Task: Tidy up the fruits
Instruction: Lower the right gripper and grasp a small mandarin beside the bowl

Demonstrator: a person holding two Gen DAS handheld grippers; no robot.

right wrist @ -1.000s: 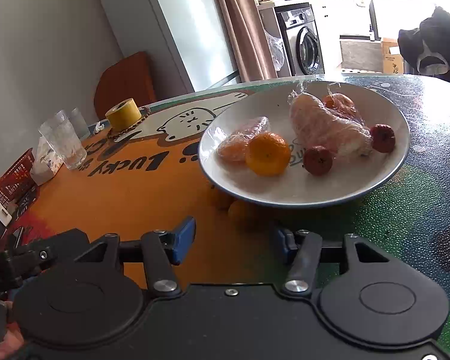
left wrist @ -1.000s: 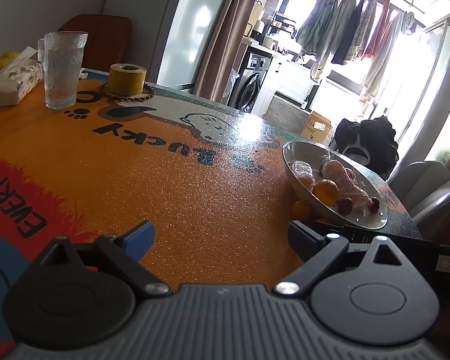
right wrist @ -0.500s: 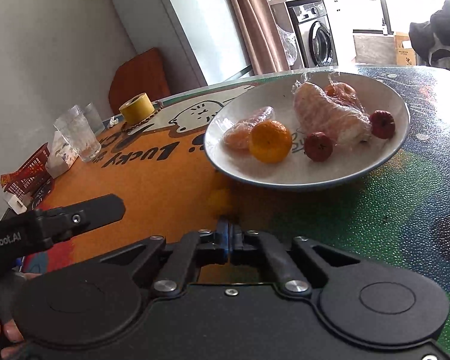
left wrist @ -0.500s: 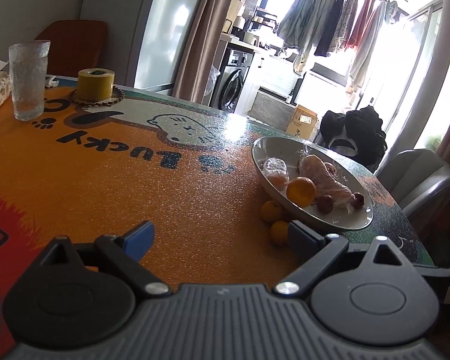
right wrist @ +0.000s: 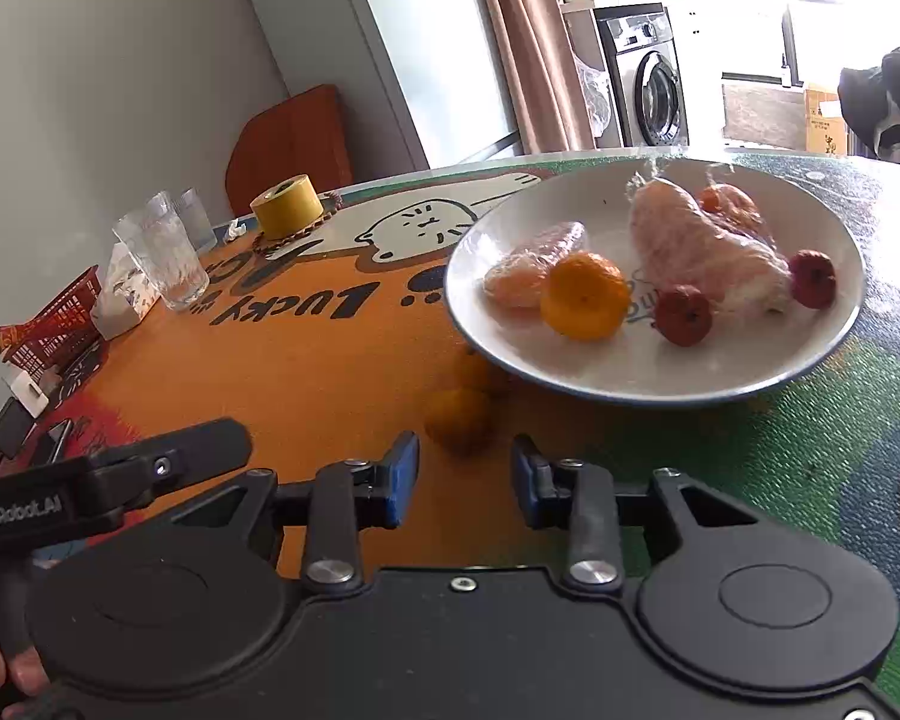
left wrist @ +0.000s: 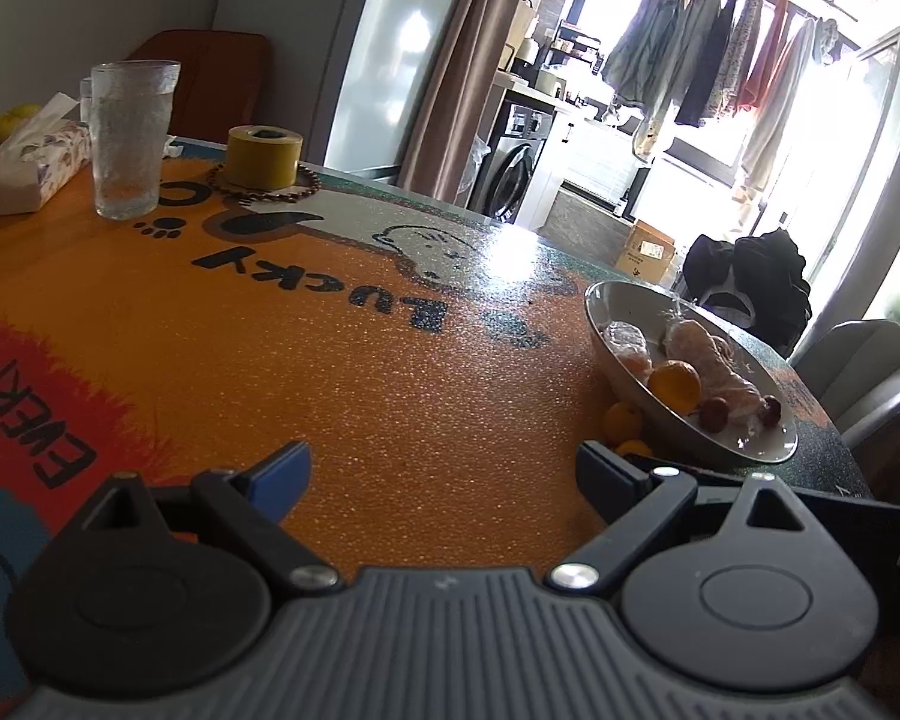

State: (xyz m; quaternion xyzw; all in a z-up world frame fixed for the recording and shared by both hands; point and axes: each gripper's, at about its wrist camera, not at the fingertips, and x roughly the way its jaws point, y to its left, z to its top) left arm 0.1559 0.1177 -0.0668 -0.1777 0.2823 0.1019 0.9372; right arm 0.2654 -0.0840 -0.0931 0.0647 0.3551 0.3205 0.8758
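1. Step in hand, as I read it: pick up the loose mandarin [right wrist: 461,423] lying on the table [right wrist: 306,372] just outside the plate [right wrist: 822,354] rim, on the side nearest the right hand-held gripper [right wrist: 465,483].
2. Right hand-held gripper: jaws apart, nothing between them, mandarin just ahead of the gap. Left hand-held gripper [left wrist: 444,480]: jaws wide apart, empty, over bare orange table, well away from the fruit.
3. A second loose mandarin [right wrist: 474,369] sits behind the first, tucked under the plate rim. Both blend into the orange tabletop, so edges are hard to read.
4. To do it well: centre the gap on the near mandarin, come in low, close at its widest part. Keep the far fingertip clear of the plate rim; a nudge could shift the plate.
5. Squeeze lightly, since the fruit is likely soft.
6. Orientation: roughly round, no real long axis; stem direction not visible, so approach angle is free.
7. Plate already holds a mandarin [right wrist: 583,295], wrapped fruit [right wrist: 699,246] and two small red fruits [right wrist: 683,315]; free space is near its front rim.
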